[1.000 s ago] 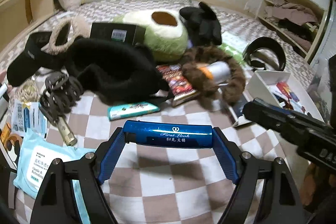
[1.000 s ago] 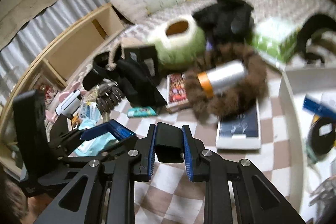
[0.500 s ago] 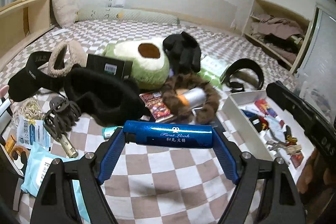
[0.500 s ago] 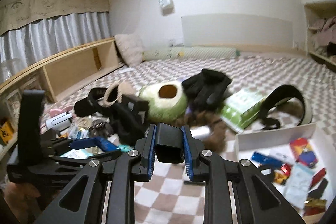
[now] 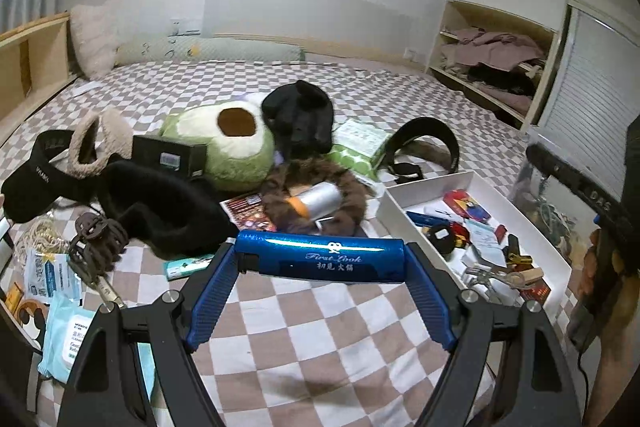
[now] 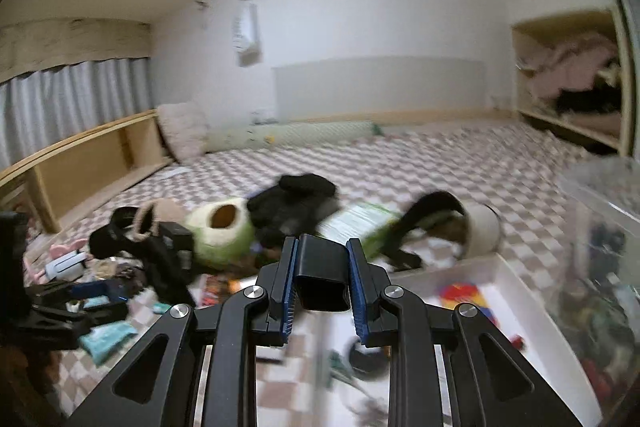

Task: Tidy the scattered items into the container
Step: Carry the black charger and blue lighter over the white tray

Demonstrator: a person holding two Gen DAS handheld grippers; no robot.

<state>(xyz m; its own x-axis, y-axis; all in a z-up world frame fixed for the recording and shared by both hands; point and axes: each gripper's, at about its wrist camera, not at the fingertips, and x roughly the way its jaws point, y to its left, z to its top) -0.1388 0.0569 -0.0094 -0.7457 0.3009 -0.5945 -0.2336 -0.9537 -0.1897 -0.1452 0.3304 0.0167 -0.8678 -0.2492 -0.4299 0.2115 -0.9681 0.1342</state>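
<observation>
**Over the checkered bedspread, both grippers loaded**

Right-wrist view is motion-blurred, so the white rectangular tray [image 6: 516, 277] and its contents smear. Right gripper [image 6: 323, 285] clamps narrowly on a small black box [image 6: 322, 277]. Left gripper [image 5: 320, 267], spread wide, holds a glossy blue metal tube [image 5: 320, 255] crosswise above the bedspread [image 5: 320, 339], left of the tray [image 5: 424, 183].

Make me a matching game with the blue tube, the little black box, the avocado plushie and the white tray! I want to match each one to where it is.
Things:
1. blue tube
2. small black box
3. avocado plushie
4. white tray

Places:
A. lying on the checkered bedspread
B. held in the right gripper
C. holding small items
D. held in the left gripper

Pairs: 1-D, 2-B, 3-A, 4-C
</observation>
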